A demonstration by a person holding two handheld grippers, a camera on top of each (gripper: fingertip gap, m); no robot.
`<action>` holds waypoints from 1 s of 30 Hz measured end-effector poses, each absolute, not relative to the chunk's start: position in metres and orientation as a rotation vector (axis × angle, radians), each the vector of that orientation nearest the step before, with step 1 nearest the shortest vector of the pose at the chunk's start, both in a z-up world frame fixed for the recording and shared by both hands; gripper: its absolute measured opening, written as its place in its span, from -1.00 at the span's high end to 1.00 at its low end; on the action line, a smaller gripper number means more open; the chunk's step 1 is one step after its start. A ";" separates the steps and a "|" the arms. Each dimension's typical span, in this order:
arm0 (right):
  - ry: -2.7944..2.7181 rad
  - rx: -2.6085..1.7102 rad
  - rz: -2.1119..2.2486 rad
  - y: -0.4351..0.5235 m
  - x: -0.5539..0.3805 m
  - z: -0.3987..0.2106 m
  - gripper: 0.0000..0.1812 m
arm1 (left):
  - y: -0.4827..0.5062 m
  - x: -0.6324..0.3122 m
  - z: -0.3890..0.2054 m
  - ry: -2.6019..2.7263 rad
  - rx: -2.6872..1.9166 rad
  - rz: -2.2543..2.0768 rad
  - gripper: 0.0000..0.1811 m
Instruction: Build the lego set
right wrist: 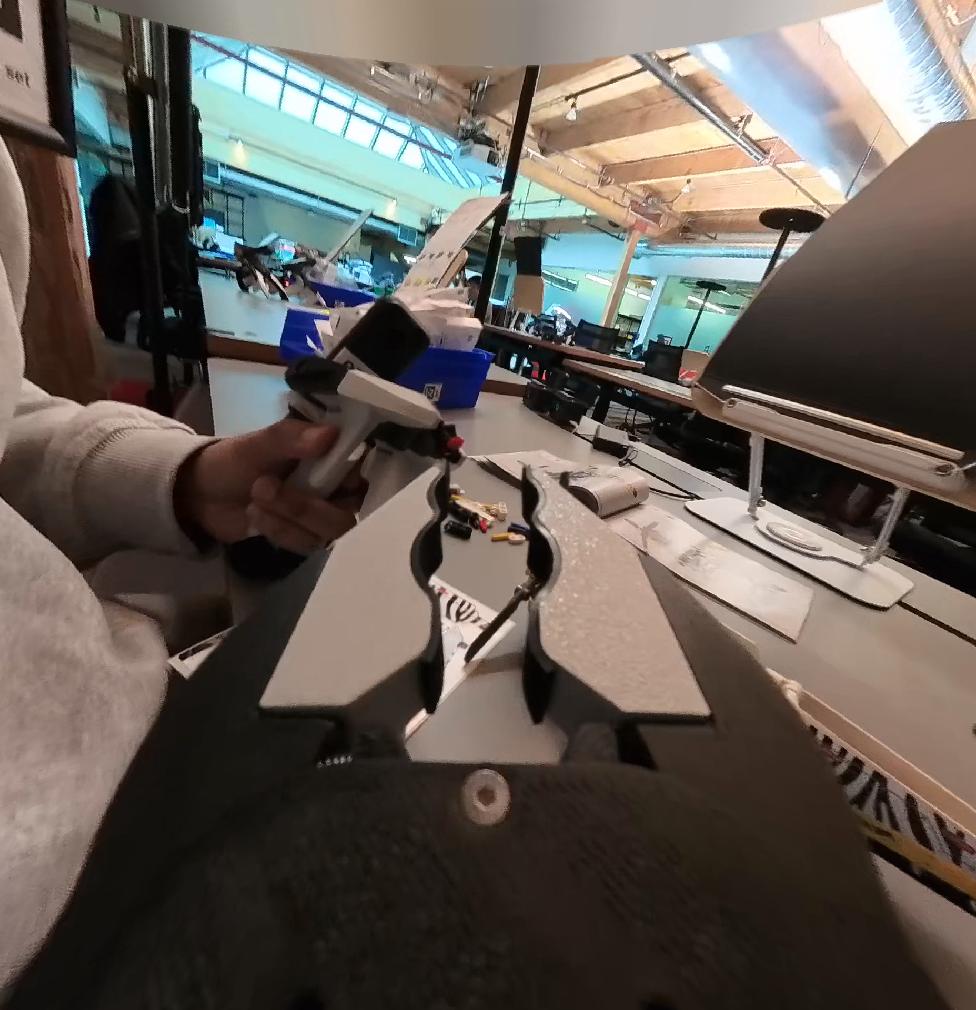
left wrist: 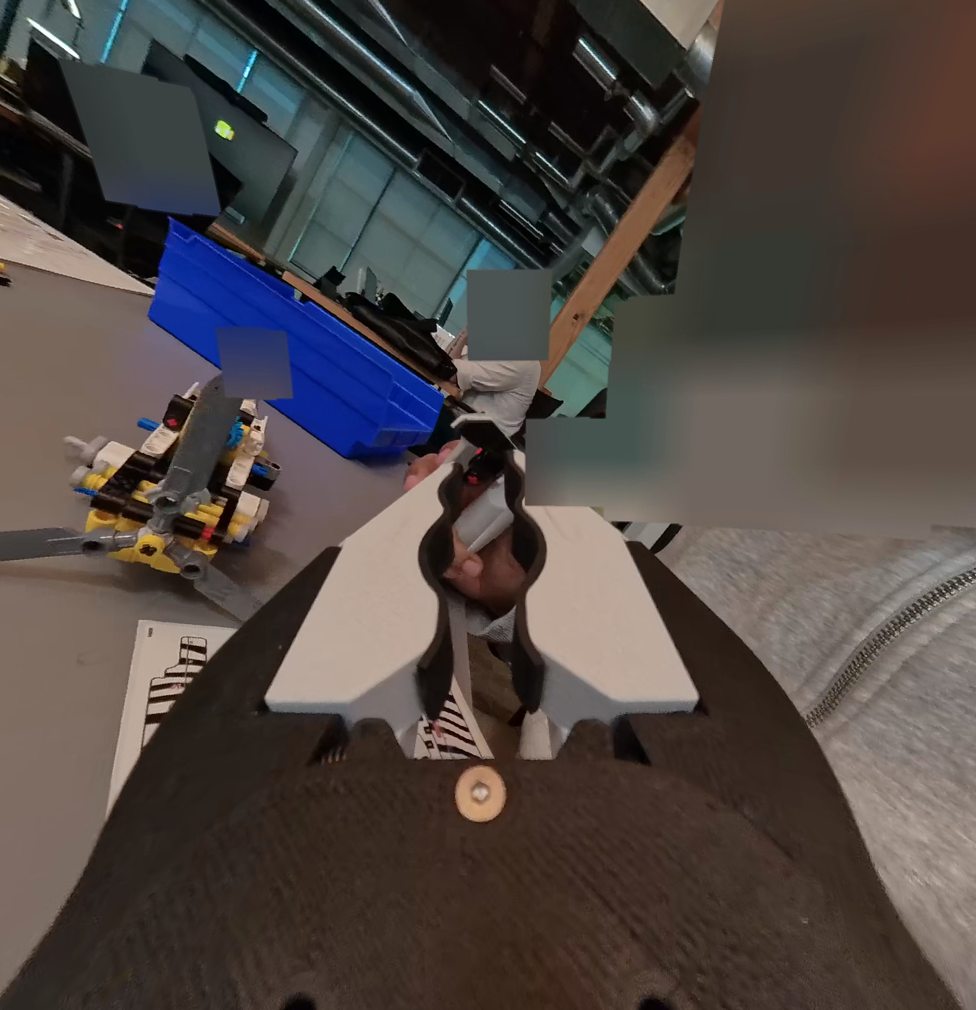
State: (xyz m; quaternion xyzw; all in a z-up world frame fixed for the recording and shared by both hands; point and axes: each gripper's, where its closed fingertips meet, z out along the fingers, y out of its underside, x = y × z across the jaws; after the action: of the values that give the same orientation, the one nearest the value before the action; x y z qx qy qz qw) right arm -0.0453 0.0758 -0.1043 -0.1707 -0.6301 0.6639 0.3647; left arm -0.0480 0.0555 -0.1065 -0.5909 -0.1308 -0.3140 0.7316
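In the left wrist view, the left gripper had its jaws apart with a narrow gap, and nothing sat between the fingers. Through that gap showed the other gripper's grey handle and the hand around it. Well left of the fingers and farther out, the lego model stood on the grey table: a yellow, black and white body with grey rotor blades. Beyond it, left of the fingertips, lay a blue bin. A sticker sheet with black stripes lay under the left finger, near its base. A grey zipped sleeve filled the space to the right.

In the right wrist view, the right gripper was partly open. A thin dark piece hung slanted in the gap, its top end against the right finger's inner pad; whether it was pinched I could not tell. Just past the fingertips lay loose lego parts on the table. Left of the fingers, a hand held the left gripper, its state unclear from here. To the right stood a laptop on a stand, with a booklet beside it.
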 end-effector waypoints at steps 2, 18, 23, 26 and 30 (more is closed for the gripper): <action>-1.643 -0.414 1.677 0.071 -0.044 -0.107 0.71 | 0.056 -0.046 -0.107 -0.279 -1.307 -0.698 0.85; -1.739 -0.449 1.750 0.059 -0.039 -0.112 0.74 | 0.060 -0.038 -0.110 -0.260 -1.335 -0.773 0.86; -1.684 -0.434 1.808 0.060 -0.034 -0.106 0.86 | 0.061 -0.038 -0.111 -0.263 -1.341 -0.777 0.86; -1.694 -0.446 1.810 0.060 -0.036 -0.106 0.85 | 0.062 -0.037 -0.112 -0.261 -1.348 -0.779 0.86; -1.729 -0.448 1.791 0.056 -0.037 -0.110 0.85 | 0.063 -0.033 -0.113 -0.250 -1.360 -0.804 0.86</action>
State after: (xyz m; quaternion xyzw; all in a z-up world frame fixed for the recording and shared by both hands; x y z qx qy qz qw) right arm -0.0368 0.0555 -0.1100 -0.1689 -0.6518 0.6752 0.3011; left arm -0.0331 0.0633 -0.1126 -0.6097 -0.1120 -0.3603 0.6971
